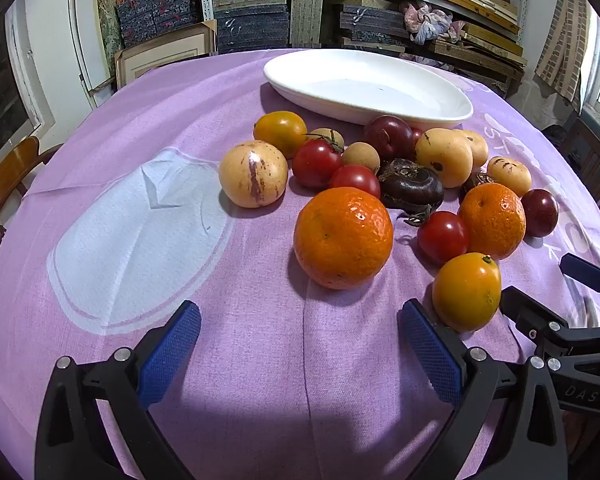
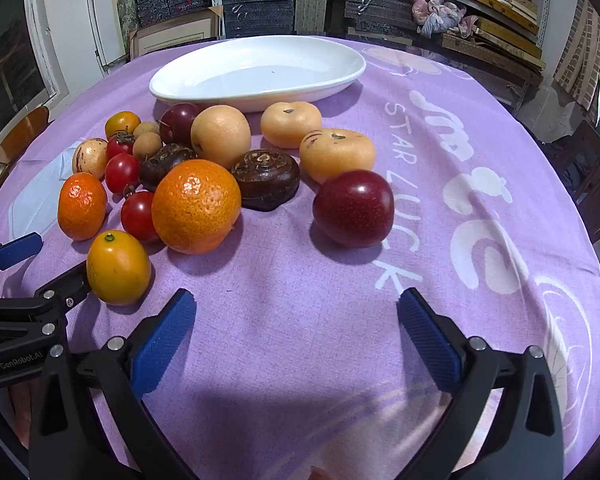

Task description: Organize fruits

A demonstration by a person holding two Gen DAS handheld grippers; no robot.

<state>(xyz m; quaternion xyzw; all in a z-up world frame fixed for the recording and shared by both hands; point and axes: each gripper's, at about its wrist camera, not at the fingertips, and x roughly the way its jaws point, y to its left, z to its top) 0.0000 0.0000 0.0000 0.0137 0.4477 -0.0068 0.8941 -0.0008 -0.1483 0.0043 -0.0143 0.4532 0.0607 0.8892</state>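
With both tools, left and right, hovering spread wide and empty before the white dish, the firm, round nearest orange is demanding a gentle grip across its middle.

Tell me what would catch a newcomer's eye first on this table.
The pile of bright fruit on the purple tablecloth: a big orange near its front, red tomatoes and a dark plum off to its right. Behind the pile sits an empty white oval dish. In the foreground, both the left gripper and the right gripper stand open, holding nothing.
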